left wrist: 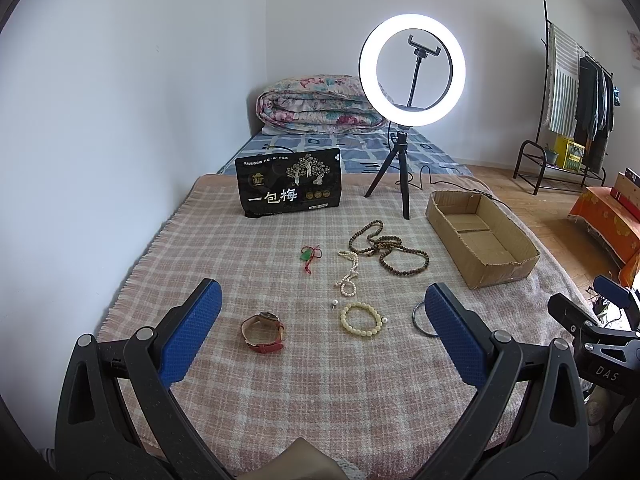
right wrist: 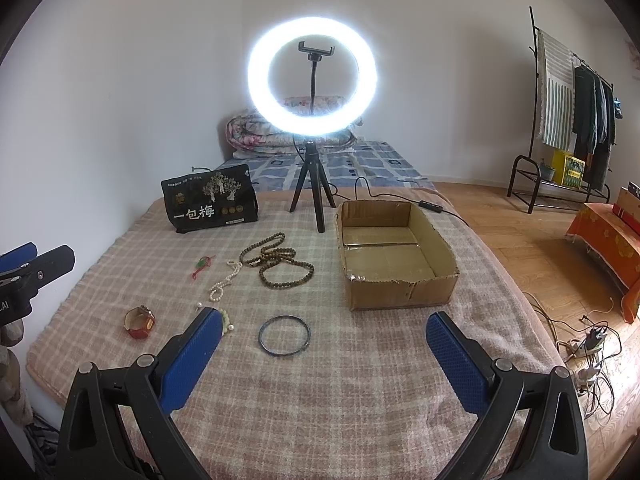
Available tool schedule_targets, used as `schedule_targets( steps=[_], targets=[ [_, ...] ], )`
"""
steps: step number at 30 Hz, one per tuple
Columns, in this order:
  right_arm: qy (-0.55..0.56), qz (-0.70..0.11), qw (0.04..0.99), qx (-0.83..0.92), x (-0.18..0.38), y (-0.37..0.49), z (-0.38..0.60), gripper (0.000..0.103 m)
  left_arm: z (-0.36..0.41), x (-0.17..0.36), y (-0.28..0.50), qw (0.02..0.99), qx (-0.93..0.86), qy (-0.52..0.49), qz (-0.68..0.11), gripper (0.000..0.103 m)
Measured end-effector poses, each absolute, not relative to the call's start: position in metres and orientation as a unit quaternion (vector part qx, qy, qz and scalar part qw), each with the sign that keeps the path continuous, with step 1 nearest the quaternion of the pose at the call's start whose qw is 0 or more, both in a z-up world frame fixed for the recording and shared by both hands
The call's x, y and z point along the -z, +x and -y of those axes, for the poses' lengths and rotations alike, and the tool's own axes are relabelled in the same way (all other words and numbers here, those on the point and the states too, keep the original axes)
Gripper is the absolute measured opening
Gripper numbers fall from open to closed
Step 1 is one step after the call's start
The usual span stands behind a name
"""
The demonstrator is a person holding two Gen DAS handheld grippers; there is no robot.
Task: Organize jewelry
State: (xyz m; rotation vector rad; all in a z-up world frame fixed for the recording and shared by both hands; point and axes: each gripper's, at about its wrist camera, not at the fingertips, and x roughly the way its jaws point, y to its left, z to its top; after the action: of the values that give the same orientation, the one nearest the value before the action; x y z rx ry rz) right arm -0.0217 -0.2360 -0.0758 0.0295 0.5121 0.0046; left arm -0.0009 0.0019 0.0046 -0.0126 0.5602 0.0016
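Jewelry lies scattered on a checked blanket (left wrist: 280,392). A red-strapped watch (left wrist: 263,333) (right wrist: 139,322), a cream bead bracelet (left wrist: 360,319), a white pearl string (left wrist: 349,273) (right wrist: 225,280), a long brown bead necklace (left wrist: 384,247) (right wrist: 276,259), a green pendant on red cord (left wrist: 308,257) (right wrist: 201,265) and a dark bangle (right wrist: 284,336) (left wrist: 419,318) rest there. An open cardboard box (right wrist: 400,294) (left wrist: 500,268) sits to the right. My left gripper (left wrist: 320,312) hovers open above the watch and bracelet. My right gripper (right wrist: 324,344) hangs open above the bangle. Neither holds anything.
A lit ring light on a tripod (left wrist: 404,160) (right wrist: 312,184) stands at the back with a cable beside the box. A black snack bag (left wrist: 289,182) (right wrist: 210,200) stands at the back left. A clothes rack (right wrist: 568,128) and floor cables (right wrist: 588,344) are to the right.
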Motion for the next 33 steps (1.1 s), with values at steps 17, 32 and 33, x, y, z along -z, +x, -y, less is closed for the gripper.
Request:
schedule_targets(
  steps=[17,32,33],
  targets=[
    [0.017,-0.256,0.966,-0.004,0.075,-0.021,0.236,0.103,-0.003,-0.004,-0.001,0.961,-0.001,-0.006,-0.277,0.103],
    [0.01,-0.274,0.962,-0.005,0.077,-0.011,0.234,0.103,-0.023,0.012,0.012,0.953,-0.021,-0.011,-0.302,0.103],
    [0.007,-0.275,0.961,-0.004,0.076,-0.009,0.234,0.103,-0.026,0.012,0.014,0.952,-0.023,-0.013,-0.304,0.103]
  ],
)
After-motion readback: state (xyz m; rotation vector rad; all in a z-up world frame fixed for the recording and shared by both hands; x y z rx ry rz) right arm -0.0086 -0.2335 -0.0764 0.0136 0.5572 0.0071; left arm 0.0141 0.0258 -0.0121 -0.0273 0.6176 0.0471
